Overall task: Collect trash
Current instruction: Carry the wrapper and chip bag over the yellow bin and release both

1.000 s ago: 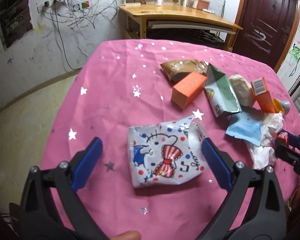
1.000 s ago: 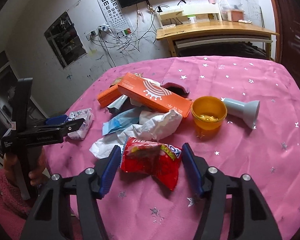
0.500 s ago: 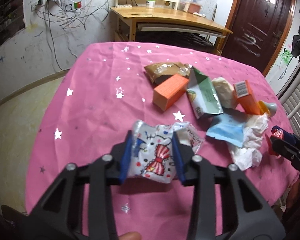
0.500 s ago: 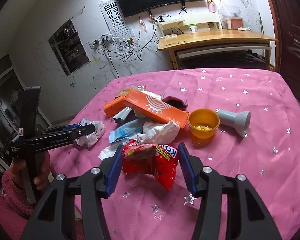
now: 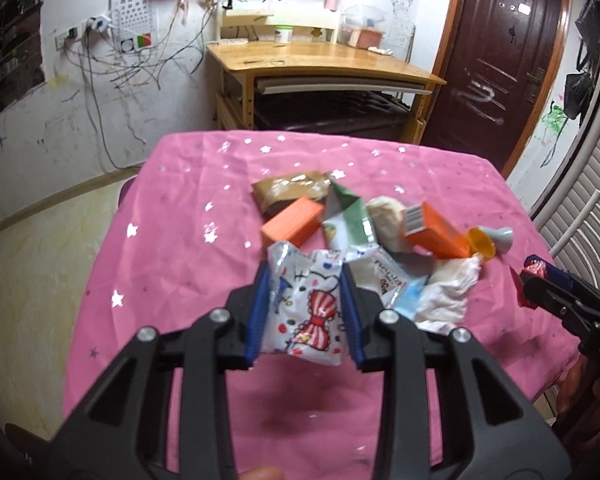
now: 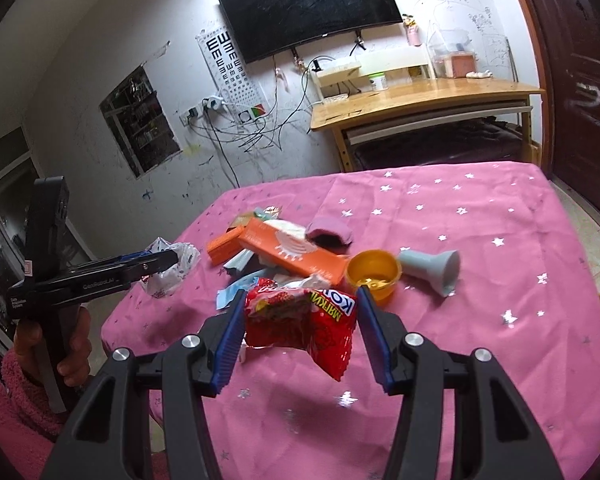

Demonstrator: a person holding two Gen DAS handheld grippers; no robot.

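Observation:
My left gripper [image 5: 305,304] is shut on a white cartoon-print wrapper [image 5: 308,312] and holds it lifted above the pink starred tablecloth [image 5: 172,248]. My right gripper [image 6: 300,332] is shut on a red snack packet [image 6: 300,324], also lifted off the cloth. In the right wrist view the left gripper [image 6: 156,260] shows at the left with the white wrapper [image 6: 172,268]. In the left wrist view the right gripper [image 5: 528,280] shows at the right edge with the red packet [image 5: 534,270].
A trash pile lies mid-table: a small orange box [image 5: 292,224], a brown pouch [image 5: 288,190], a green-white carton [image 5: 348,220], a long orange box [image 6: 292,252], a blue mask [image 6: 236,292], white tissue [image 5: 448,292], a yellow cup [image 6: 374,272], a grey funnel [image 6: 432,270]. A wooden desk [image 5: 320,60] stands behind.
Both grippers closed on their items and lifted them: the left on the cartoon wrapper, the right on the red packet. Both have drawn back and up from the table.

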